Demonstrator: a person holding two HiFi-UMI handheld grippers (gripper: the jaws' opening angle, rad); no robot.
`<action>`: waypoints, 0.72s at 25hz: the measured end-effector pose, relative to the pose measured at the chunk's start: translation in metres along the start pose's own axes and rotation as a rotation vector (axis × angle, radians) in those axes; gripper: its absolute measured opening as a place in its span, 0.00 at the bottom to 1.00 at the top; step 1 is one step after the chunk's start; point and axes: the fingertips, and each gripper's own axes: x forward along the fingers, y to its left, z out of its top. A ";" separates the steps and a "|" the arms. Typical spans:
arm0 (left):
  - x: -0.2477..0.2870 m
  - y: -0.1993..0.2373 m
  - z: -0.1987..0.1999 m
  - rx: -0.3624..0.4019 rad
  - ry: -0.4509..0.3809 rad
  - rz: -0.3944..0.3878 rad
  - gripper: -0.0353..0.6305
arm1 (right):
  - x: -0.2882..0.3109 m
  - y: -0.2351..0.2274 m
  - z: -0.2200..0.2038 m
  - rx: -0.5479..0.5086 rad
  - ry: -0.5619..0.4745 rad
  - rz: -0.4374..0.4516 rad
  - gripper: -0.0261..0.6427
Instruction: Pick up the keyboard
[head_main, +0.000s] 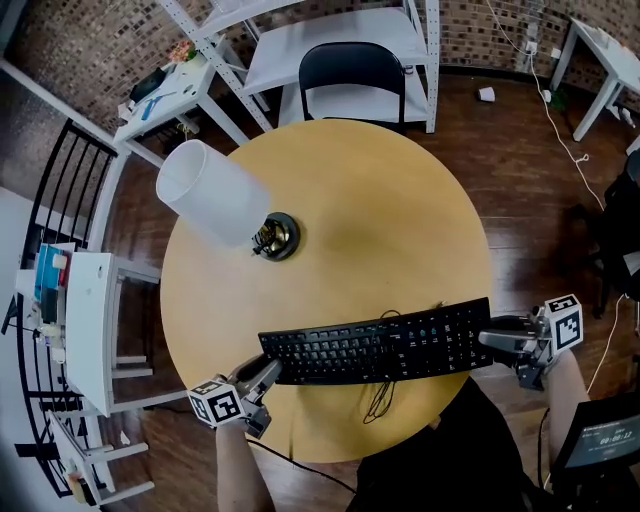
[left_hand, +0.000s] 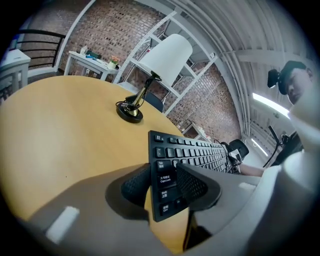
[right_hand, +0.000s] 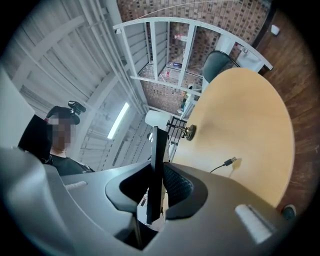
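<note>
keyboard (head_main: 380, 345): key print too small to be read in head view | table (head_main: 400, 200): near rim hidden by person's torso (head_main: 440, 460) | screen (head_main: 603, 440): cut off by picture's edge

Counter (head_main: 390, 190): round top, yellow wood tone, plain surface. One lamp (head_main: 222, 203) stands directly on it. Its dark round base (head_main: 277, 237) with a brass centre sits flat on the top, and its white shade (head_main: 205, 188) is tilted out over the rim. Nearside and right of the lamp, a thin black cable (head_main: 380, 398) from the keyboard (head_main: 380, 345) loops over the top. The cable's plug end (right_hand: 230, 161) is well apart from the lamp base, with its shadow right beside it. Can't tell whether it's touching or just off the surface.
</note>
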 end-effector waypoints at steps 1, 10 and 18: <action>-0.004 -0.004 0.007 0.004 0.000 0.002 0.30 | 0.002 0.008 0.004 -0.010 -0.006 0.005 0.16; -0.042 -0.068 0.080 0.106 -0.067 0.043 0.30 | 0.008 0.079 0.052 -0.135 -0.005 0.004 0.15; -0.083 -0.101 0.104 0.171 -0.170 0.081 0.30 | 0.015 0.126 0.067 -0.250 -0.001 0.056 0.15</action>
